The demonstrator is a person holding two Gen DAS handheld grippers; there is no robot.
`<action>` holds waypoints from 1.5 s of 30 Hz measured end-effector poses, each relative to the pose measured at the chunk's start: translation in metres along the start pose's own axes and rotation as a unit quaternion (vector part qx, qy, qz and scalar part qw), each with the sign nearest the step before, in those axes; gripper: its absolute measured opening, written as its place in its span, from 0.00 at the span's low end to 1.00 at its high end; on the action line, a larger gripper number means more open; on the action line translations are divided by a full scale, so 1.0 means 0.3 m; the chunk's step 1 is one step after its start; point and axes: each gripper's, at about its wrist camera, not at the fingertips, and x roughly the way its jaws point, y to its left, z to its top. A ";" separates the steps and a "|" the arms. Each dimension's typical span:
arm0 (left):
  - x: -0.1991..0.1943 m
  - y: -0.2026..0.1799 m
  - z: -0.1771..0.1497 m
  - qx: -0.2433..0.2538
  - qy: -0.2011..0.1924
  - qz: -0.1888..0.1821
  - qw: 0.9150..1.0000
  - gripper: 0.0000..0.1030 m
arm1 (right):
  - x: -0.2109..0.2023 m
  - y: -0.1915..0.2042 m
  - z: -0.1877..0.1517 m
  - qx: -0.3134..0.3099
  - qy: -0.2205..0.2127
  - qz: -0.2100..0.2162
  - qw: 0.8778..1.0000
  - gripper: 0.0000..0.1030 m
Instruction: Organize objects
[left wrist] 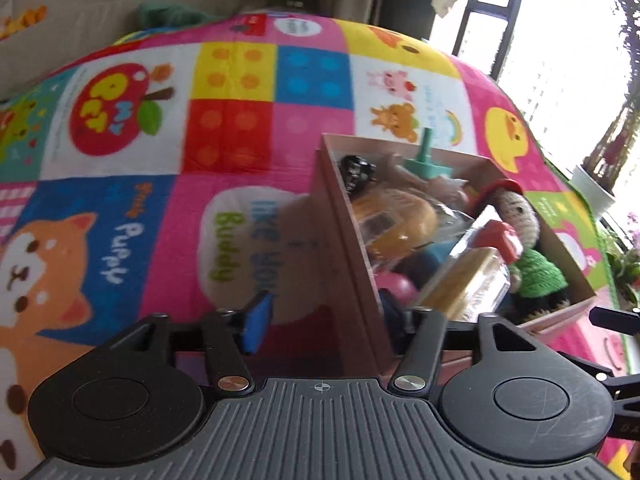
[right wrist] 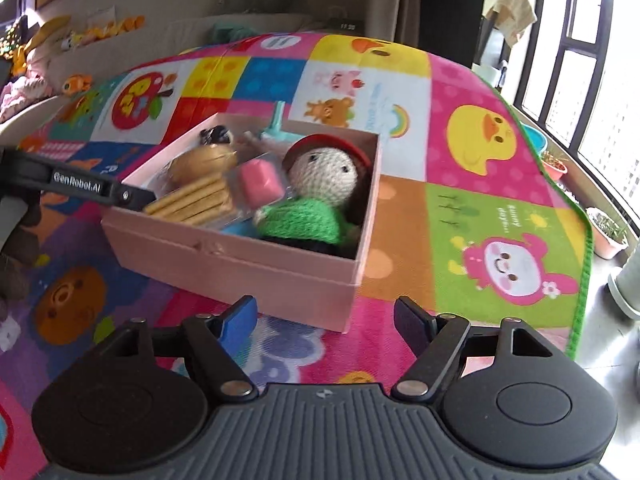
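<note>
Right gripper [right wrist: 325,318]: fingers spread, empty — hovering just short of the box's near corner.
Left gripper [left wrist: 332,316]: fingers straddle the wall of the pink box [right wrist: 240,264] at 9 o'clock; pinch unclear — likely steadying it.
Doll [right wrist: 316,196]: packed inside, 3 o'clock side.

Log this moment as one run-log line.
left tool: straddling pink box wall | right tool: open, empty | crochet doll: in box

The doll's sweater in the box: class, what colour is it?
Green. The doll's sweater shows best in the right wrist view.

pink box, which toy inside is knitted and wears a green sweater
The crocheted doll with the cream yarn head, red cap and green sweater, lying at the right end of the pink cardboard box; the toys beside it are hard or plastic-wrapped.
</note>
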 end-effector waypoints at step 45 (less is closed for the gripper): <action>-0.293 0.318 -0.232 -0.040 -0.079 -0.019 0.996 0.98 | 0.012 0.412 0.011 0.073 0.059 -0.071 0.993 0.90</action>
